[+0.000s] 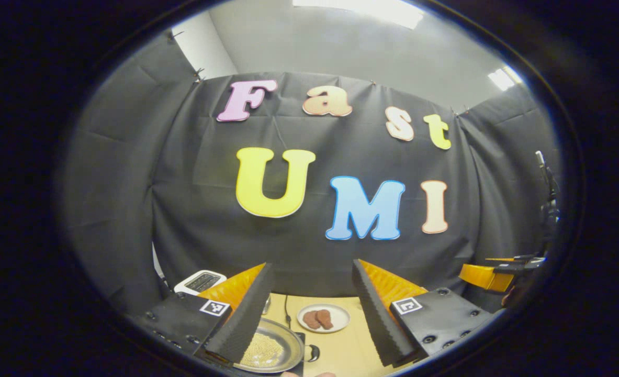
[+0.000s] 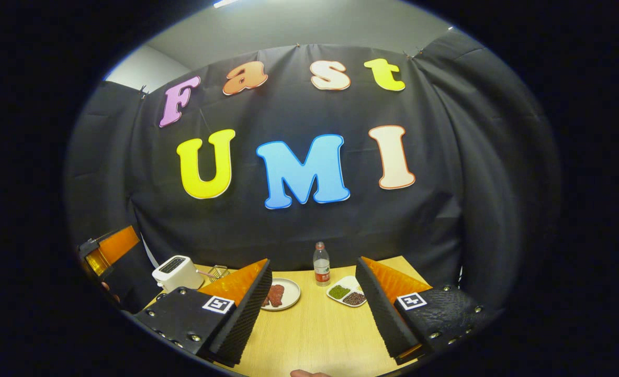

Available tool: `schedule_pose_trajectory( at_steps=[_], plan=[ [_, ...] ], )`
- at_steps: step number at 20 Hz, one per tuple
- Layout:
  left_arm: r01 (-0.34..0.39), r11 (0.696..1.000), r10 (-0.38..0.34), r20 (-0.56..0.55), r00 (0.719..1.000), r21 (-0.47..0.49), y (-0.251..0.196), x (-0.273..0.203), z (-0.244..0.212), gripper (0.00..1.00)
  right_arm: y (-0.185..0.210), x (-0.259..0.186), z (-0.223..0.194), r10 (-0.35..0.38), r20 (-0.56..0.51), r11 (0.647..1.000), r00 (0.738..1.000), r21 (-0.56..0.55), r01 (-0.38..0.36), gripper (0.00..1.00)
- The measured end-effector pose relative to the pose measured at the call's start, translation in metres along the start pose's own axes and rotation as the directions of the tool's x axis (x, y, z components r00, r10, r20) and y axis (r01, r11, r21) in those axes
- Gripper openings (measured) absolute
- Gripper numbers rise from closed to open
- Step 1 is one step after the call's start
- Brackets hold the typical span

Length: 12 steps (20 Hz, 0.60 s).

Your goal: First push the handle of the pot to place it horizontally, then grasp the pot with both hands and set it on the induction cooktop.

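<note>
In the left gripper view a shallow silver pot point(image 1: 270, 350) with pale yellow grains sits on the wooden table point(image 1: 346, 351), low between my fingers. My left finger partly hides it. A short dark handle point(image 1: 312, 353) sticks out on its right side. A dark flat edge shows under the pot; I cannot tell whether it is the cooktop. My left gripper point(image 1: 312, 264) is open and raised above the table. My right gripper point(image 2: 313, 260) is open too, with nothing between its fingers. Each gripper sees the other off to the side: the right gripper point(image 1: 490, 275) and the left gripper point(image 2: 110, 256).
A white toaster point(image 2: 177, 272) and a small wire rack point(image 2: 217, 272) stand at the back left. A plate of brown meat pieces point(image 2: 280, 294), a water bottle point(image 2: 321, 264) and a divided dish point(image 2: 347, 292) lie along the back. A black cable point(image 1: 287, 310) runs beside the plate point(image 1: 324, 318).
</note>
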<state>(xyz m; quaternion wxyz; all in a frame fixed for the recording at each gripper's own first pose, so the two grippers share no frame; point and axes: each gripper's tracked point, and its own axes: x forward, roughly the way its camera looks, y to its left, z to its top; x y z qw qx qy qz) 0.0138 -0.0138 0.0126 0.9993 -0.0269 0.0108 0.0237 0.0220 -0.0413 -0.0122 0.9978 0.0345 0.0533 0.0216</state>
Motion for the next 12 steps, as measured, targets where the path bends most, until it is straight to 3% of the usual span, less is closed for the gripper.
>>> schedule_pose_trajectory(
  at_steps=[4, 12],
  plan=[
    [-0.01, 0.999, 0.008, 0.038, 0.999, 0.044, -0.029, -0.014, 0.017, 0.97, -0.03, -0.02, 0.026, -0.01, 0.066, 1.0, 0.998, -0.018, 0.011, 0.97],
    [-0.028, 0.999, 0.026, 0.056, 0.998, 0.043, -0.079, -0.041, 0.019, 0.95, -0.064, -0.042, 0.029, 0.025, 0.061, 1.0, 0.998, -0.012, -0.024, 0.97]
  ],
)
